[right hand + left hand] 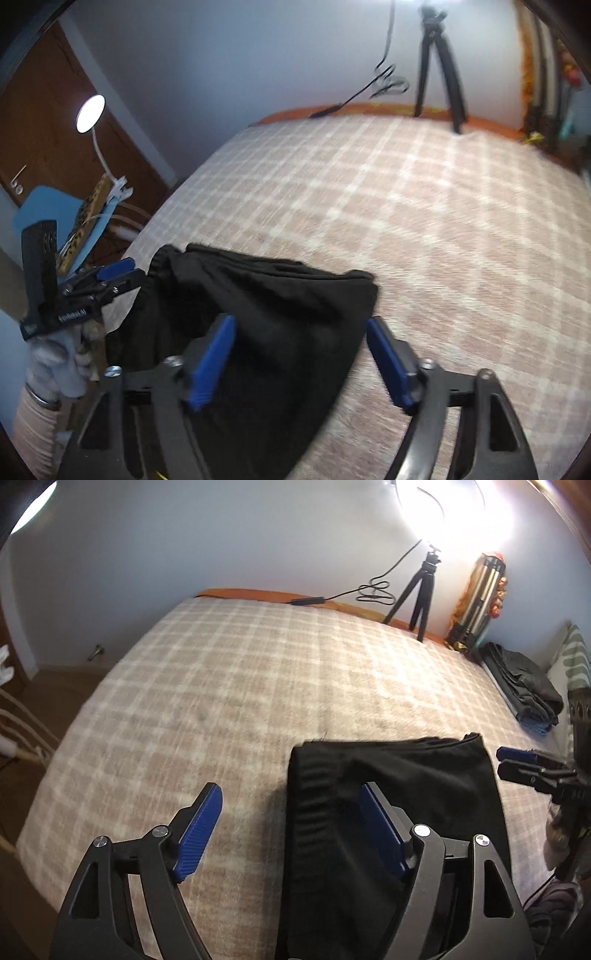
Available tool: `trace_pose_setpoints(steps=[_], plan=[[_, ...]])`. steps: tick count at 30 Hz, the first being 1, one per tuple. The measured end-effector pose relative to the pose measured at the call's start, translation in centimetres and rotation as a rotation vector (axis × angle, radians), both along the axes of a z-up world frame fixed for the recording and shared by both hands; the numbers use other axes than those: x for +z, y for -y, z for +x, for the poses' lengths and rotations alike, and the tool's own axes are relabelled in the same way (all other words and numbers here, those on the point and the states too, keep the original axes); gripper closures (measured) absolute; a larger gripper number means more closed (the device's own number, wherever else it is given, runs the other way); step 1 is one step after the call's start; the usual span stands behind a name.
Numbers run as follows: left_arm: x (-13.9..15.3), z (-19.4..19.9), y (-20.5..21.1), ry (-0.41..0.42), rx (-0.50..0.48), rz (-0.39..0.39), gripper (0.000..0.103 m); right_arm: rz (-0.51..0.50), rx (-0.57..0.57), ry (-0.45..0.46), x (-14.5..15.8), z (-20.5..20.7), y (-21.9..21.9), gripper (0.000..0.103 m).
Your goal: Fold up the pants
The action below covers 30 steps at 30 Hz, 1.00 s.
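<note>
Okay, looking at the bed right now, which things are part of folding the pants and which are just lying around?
Part of the job:
- black pants
- left gripper, open
- right gripper, open
- checked blanket, the folding surface

Just lying about:
- pile of dark clothes
- tripod with ring light
- desk lamp

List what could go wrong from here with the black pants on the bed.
1. Both tongs, left and right, stand open with a finger over the folded black pants; closing may snag one layer and undo the fold.
2. The pants lie near the plaid blanket's front edge; a nudge could slide them off.
</note>
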<state>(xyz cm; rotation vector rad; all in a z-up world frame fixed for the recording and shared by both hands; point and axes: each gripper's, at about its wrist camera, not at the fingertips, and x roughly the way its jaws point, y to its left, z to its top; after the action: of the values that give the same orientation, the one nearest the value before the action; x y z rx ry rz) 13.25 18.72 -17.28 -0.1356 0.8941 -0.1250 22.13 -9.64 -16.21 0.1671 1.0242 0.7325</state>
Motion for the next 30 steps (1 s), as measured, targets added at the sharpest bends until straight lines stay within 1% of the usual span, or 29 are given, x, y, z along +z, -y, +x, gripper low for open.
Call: trace_pose_setpoints(steps=[1,4,7,8,12,16,19,21,22,23,24,25,26,27,28,29,30], plan=[[-0.1,0.8,0.3,-0.009,-0.013,-0.013,0.023,0.017,-0.010,0.001,-0.2,-0.1,0.5,0.024],[-0.9,3.0,0.3,-0.066,-0.043,-0.079,0.022,0.068,-0.031,-0.066,-1.9,0.4,1.4,0.024],[-2.3,4.7,0.4,-0.120,-0.065,-0.098,0.022,0.140,-0.054,-0.142,-4.0,1.1,2.3,0.024],[-2.6,5.1,0.4,-0.126,-0.067,-0.101,0.022,0.172,-0.061,-0.129,-4.1,1.1,2.7,0.025],[-3.3,6.1,0.3,-0.144,-0.090,-0.141,0.023,0.190,-0.030,-0.127,-4.1,1.6,3.0,0.027],[-4.1,6.6,1.0,-0.164,-0.137,-0.114,0.024,0.221,-0.015,-0.118,-4.4,1.9,2.9,0.027],[-4.2,6.7,1.4,-0.141,-0.164,-0.080,0.025,0.245,0.040,-0.131,-4.7,2.2,2.3,0.039],[-4.3,6.9,1.7,-0.127,-0.168,-0.068,0.026,0.245,0.050,-0.118,-4.7,2.2,1.8,0.039],[-4.3,6.9,1.9,-0.115,-0.174,-0.057,0.029,0.247,0.055,-0.116,-4.6,2.0,1.5,0.039],[-4.3,6.9,2.1,-0.107,-0.180,-0.046,0.036,0.250,0.058,-0.115,-4.6,2.0,1.3,0.039],[-4.3,6.9,2.4,-0.096,-0.187,-0.031,0.039,0.256,0.062,-0.117,-4.6,2.0,1.1,0.039],[-4.3,6.9,2.6,-0.088,-0.193,-0.022,0.048,0.263,0.063,-0.118,-4.6,2.0,0.9,0.040],[-4.3,6.9,2.8,-0.084,-0.197,-0.020,0.060,0.270,0.065,-0.119,-4.6,2.0,0.8,0.040],[-4.3,7.0,2.9,-0.080,-0.196,-0.012,0.062,0.273,0.066,-0.119,-4.6,2.0,0.2,0.041],[-4.3,7.0,3.0,-0.074,-0.195,-0.006,0.064,0.275,0.067,-0.120,-4.7,2.1,-0.1,0.045],[-4.3,7.0,3.0,-0.070,-0.196,-0.005,0.068,0.274,0.067,-0.123,-4.8,2.2,-0.2,0.047],[-4.3,7.0,3.0,-0.069,-0.196,-0.008,0.069,0.274,0.065,-0.120,-4.7,2.1,-0.4,0.051]])
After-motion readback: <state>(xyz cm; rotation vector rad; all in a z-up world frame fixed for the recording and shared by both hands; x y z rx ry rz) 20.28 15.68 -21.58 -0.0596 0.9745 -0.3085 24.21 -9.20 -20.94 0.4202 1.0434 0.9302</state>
